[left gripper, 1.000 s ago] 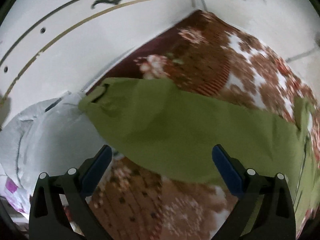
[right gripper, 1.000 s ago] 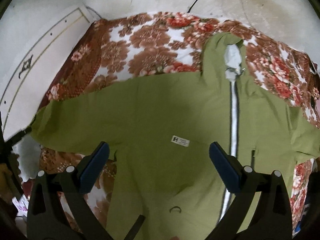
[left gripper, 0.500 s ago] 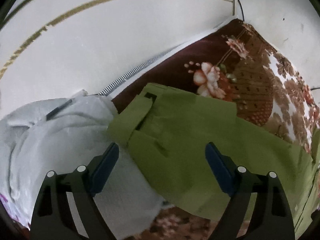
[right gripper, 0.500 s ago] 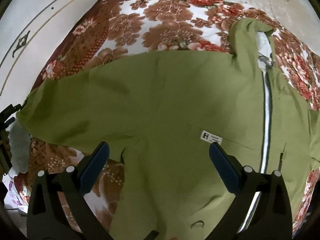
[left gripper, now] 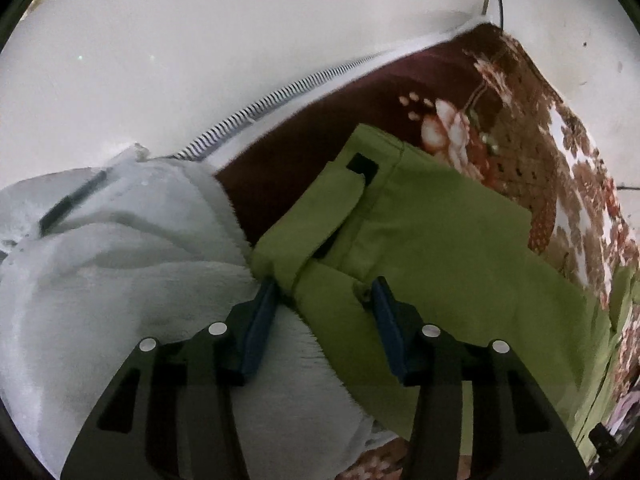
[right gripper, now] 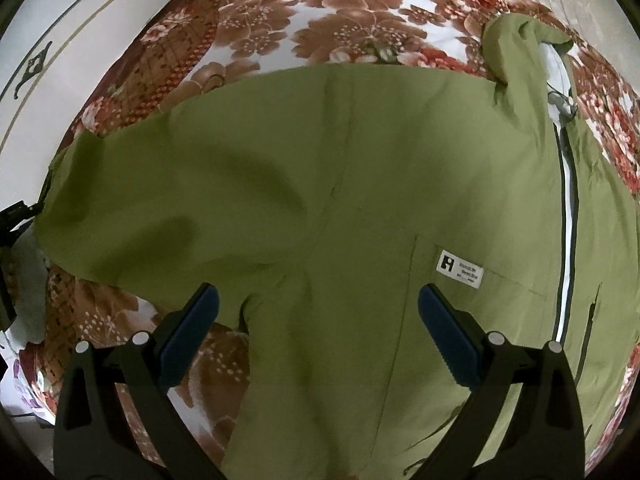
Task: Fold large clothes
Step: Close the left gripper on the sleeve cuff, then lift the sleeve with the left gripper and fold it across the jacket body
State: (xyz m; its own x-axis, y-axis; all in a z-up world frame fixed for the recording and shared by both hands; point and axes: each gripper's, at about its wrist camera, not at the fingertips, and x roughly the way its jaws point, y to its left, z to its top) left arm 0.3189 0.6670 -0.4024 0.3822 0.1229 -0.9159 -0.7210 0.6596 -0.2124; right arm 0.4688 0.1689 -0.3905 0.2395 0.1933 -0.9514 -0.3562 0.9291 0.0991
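So the olive-green zip-front jacket (right gripper: 340, 184) is spread flat on the brown-and-white floral blanket (right gripper: 320, 12), and I'll place everything off that jacket. Its sleeve runs long, out from the body toward the white headboard (left gripper: 200, 40), ending at the cuff with the little tab strap (left gripper: 320, 216). That cuff end is what matters for the next move.

The left gripper (left gripper: 324, 300) is the one right there, pointing steeply down with the cuff's edge sitting between its blue pads. The jaws are closing on it but don't look clamped yet. The sleeve's long axis runs away from the jaws up and to the right. A fluffy pale-grey fleece (left gripper: 120, 280) lies just beside the cuff, on the side away from the jacket body.

The right gripper (right gripper: 316, 320) hovers over the jacket near the armpit, close to the white label (right gripper: 460, 268), also angled well down. Its jaws are spread wide, holding nothing.

My guess: left pinches the cuff and carries the sleeve back across the chest.
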